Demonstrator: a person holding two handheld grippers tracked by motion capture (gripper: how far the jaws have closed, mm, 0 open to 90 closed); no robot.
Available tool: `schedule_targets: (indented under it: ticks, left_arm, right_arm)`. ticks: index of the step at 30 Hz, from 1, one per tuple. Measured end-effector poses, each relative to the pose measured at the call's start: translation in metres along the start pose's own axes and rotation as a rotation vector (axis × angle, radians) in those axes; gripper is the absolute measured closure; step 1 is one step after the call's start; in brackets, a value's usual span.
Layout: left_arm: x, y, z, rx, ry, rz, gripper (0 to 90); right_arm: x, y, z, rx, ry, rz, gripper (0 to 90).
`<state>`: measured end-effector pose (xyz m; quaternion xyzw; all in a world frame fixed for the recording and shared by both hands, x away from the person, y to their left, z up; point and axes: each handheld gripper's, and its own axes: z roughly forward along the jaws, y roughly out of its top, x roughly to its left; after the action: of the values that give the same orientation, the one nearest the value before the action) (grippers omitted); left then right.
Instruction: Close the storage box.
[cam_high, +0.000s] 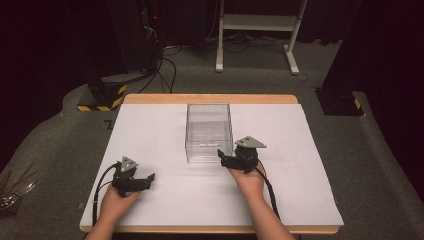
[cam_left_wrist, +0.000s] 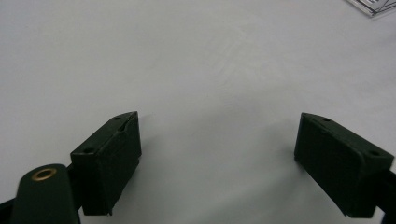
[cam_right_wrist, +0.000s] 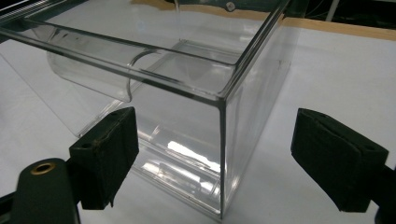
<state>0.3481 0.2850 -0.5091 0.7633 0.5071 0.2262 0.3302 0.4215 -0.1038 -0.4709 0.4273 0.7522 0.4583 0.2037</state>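
A clear plastic box (cam_high: 209, 131) stands open-topped in the middle of the white table (cam_high: 150, 125). My right gripper (cam_high: 223, 158) is open right at the box's near right corner. In the right gripper view that corner (cam_right_wrist: 222, 140) stands between the two black jaws, which are spread wide with nothing held. My left gripper (cam_high: 149, 178) rests low over the bare table at the front left, well apart from the box. Its jaws are open in the left gripper view (cam_left_wrist: 217, 161), over plain white surface.
A corner of the box (cam_left_wrist: 373, 5) shows at the top right of the left gripper view. A wooden edge (cam_high: 210, 98) borders the table's far side. On the floor behind stand a white frame (cam_high: 257, 30) and a black-and-yellow base (cam_high: 102, 95).
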Motion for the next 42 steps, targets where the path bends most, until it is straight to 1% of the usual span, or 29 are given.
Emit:
schedule_targets:
  ticks: [3,8,15,19,24,25,26,29,33,34,35,36,39,41,42]
  left_arm:
    - [0.0,0.0,0.0,-0.001,0.0,0.0,14.7]
    - [0.0,0.0,0.0,0.0,0.0,0.0,14.7]
    - [0.0,0.0,0.0,0.0,0.0,0.001,14.7]
    - [0.0,0.0,0.0,-0.001,0.0,0.001,14.7]
    - [0.0,0.0,0.0,-0.002,0.001,0.001,14.8]
    - [0.0,0.0,0.0,-0.001,0.001,0.002,14.8]
    - [0.0,0.0,0.0,-0.002,0.001,0.002,14.8]
    - [0.0,0.0,0.0,-0.003,0.003,0.001,14.8]
    - [0.0,0.0,0.0,-0.002,0.002,0.002,14.8]
    - [0.0,0.0,0.0,-0.002,0.002,0.002,14.9]
    - [0.0,0.0,0.0,-0.002,0.001,0.002,14.9]
    - [0.0,0.0,0.0,-0.002,0.001,0.002,14.8]
    - [0.0,0.0,0.0,-0.003,0.001,0.002,14.8]
    - [0.0,0.0,0.0,-0.003,0.001,0.001,14.8]
    - [0.0,0.0,0.0,-0.003,0.001,0.002,14.8]
  right_arm:
    - [0.001,-0.001,-0.002,-0.001,0.001,-0.001,15.0]
    - [0.001,-0.006,-0.012,-0.007,0.01,-0.01,14.8]
    - [0.003,-0.015,-0.029,-0.012,0.017,-0.022,14.8]
    - [0.0,-0.021,-0.039,-0.01,0.016,-0.031,14.7]
    - [-0.006,-0.031,-0.053,-0.004,0.006,-0.025,14.6]
    - [-0.006,-0.031,-0.053,-0.004,0.006,-0.025,14.6]
    - [-0.01,-0.034,-0.06,-0.005,-0.003,-0.029,14.8]
    - [-0.018,-0.039,-0.069,0.003,-0.016,-0.028,14.8]
    - [-0.032,-0.048,-0.081,0.027,-0.044,-0.025,14.8]
    - [-0.032,-0.048,-0.081,0.027,-0.044,-0.025,14.8]
    - [-0.036,-0.051,-0.083,0.031,-0.051,-0.026,14.8]
    - [-0.047,-0.058,-0.091,0.056,-0.075,-0.017,14.8]
    - [-0.059,-0.066,-0.097,0.089,-0.106,-0.003,14.7]
    - [-0.064,-0.071,-0.099,0.111,-0.123,-0.013,14.4]
    - [-0.065,-0.074,-0.098,0.124,-0.124,-0.006,14.4]
